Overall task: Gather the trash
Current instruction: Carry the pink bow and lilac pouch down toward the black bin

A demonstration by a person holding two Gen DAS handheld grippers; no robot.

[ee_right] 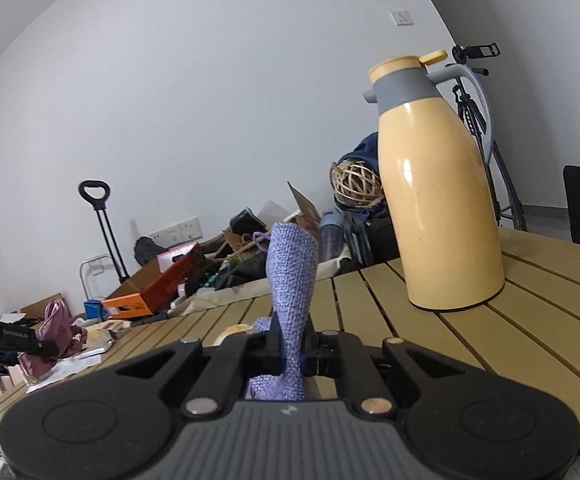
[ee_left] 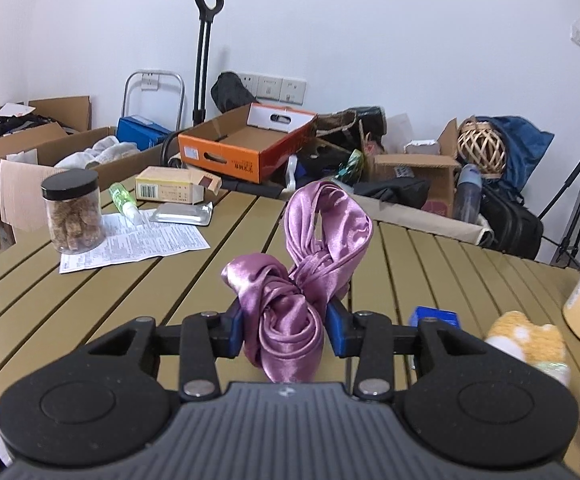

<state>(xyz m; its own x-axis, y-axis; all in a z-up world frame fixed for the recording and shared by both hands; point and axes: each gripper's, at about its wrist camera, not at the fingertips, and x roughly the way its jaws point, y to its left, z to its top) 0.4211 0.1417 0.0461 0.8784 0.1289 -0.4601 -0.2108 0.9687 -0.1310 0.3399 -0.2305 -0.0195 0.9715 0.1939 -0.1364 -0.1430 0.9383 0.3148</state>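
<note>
Trash pickup – early stage, both grippers loaded, most of table (ee_left: 89, 304) not yet cleared.

L gripper (ee_left: 285, 326): fingers clamped on purple satin cloth (ee_left: 290, 308), lifted clear of table. R gripper (ee_right: 292, 354): fingers shut tight on lilac woven pouch (ee_right: 290, 280), mouth end up – likely the collecting bag. Left to sort: printed leaflet (ee_left: 137, 244), blister pack (ee_left: 181, 214), open carton (ee_left: 169, 190), green bottle (ee_left: 123, 198). Obstacles: snack jar (ee_left: 73, 212) sits on leaflet; yellow thermos (ee_right: 442, 200) near R side; plush toy (ee_left: 530, 340), blue box (ee_left: 436, 316) just beside L gripper. No bin seen.
</note>
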